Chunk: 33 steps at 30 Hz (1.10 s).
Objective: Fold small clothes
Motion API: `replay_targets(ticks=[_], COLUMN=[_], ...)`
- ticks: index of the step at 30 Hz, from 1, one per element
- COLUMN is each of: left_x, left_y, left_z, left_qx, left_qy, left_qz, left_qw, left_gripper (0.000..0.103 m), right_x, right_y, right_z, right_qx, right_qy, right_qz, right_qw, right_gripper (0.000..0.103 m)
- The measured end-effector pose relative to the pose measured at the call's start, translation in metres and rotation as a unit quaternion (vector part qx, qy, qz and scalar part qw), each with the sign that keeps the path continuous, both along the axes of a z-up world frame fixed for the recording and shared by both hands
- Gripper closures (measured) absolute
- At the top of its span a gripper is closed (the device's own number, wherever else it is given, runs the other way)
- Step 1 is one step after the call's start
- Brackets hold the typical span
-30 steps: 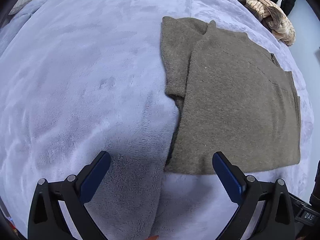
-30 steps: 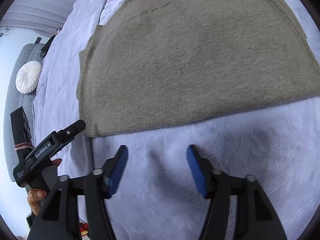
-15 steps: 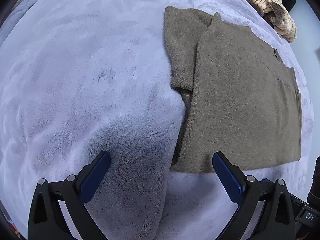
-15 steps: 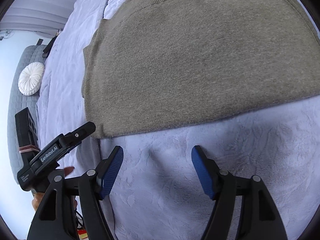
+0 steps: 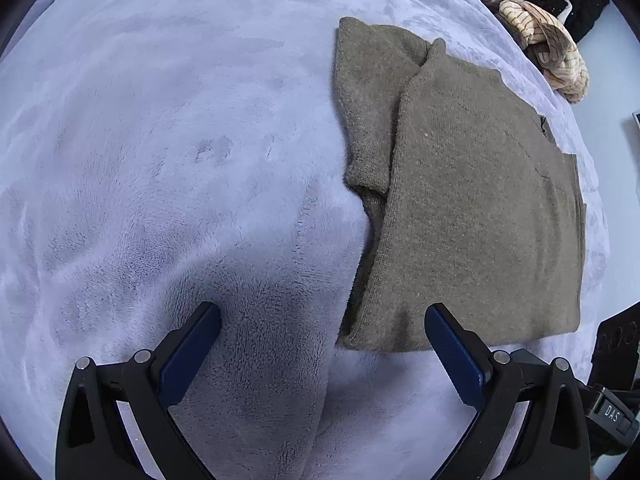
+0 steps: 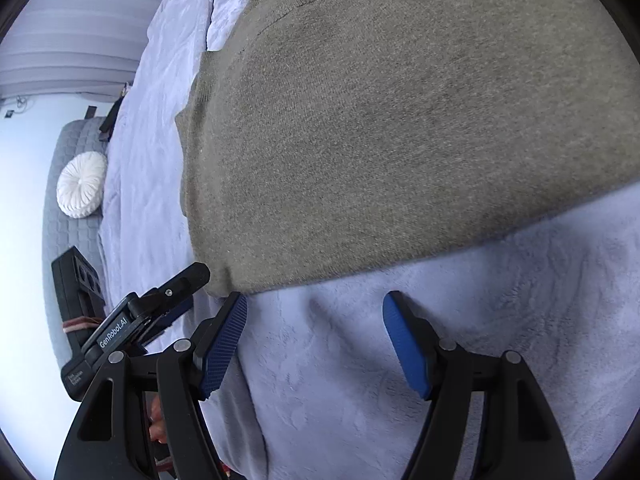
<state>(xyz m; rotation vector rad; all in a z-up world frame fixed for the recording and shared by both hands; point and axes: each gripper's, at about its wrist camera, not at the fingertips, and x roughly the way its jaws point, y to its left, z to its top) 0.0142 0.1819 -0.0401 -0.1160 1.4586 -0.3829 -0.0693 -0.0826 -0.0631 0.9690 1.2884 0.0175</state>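
My left gripper [image 5: 322, 342] w/ jaws spread wide, nothing between. My right gripper [image 6: 314, 338] also wide apart, empty, just right of the left one.

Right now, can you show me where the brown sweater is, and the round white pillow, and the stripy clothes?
brown sweater [image 5: 480, 208]: left wrist view, middle of its folded top layer.
round white pillow [image 6: 82, 184]: right wrist view, its buttoned centre.
stripy clothes [image 5: 556, 60]: left wrist view, middle of the crumpled pile.
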Motion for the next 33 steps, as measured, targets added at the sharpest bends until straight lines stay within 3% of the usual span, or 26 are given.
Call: replay_targets(ticks=[13, 21, 26, 33], left_x=[0.006, 0.008, 0.016, 0.029], left_y=[0.019, 0.016, 0.017, 0.026], left_z=[0.002, 0.009, 0.012, 0.002], left_qx=[-0.034, -0.040, -0.068, -0.132], left_qy=[-0.001, -0.025, -0.022, 0.020], left_qz=[0.016, 0.011, 0.018, 0.051], left_qw=[0.9993, 0.9988, 0.9973, 0.9898], left_gripper=[0.001, 0.001, 0.001, 0.001], right_x=[0.024, 0.022, 0.017, 0.021], right_y=[0.017, 0.012, 0.009, -0.001], right_z=[-0.009, -0.013, -0.017, -0.028], right_qx=[0.032, 0.046, 0.060, 0.110], right_qy=[-0.009, -0.012, -0.016, -0.036], right_qz=[-0.001, -0.015, -0.029, -0.081], right_qw=[0.999, 0.999, 0.998, 0.990], right_gripper=[0.029, 0.029, 0.029, 0.029])
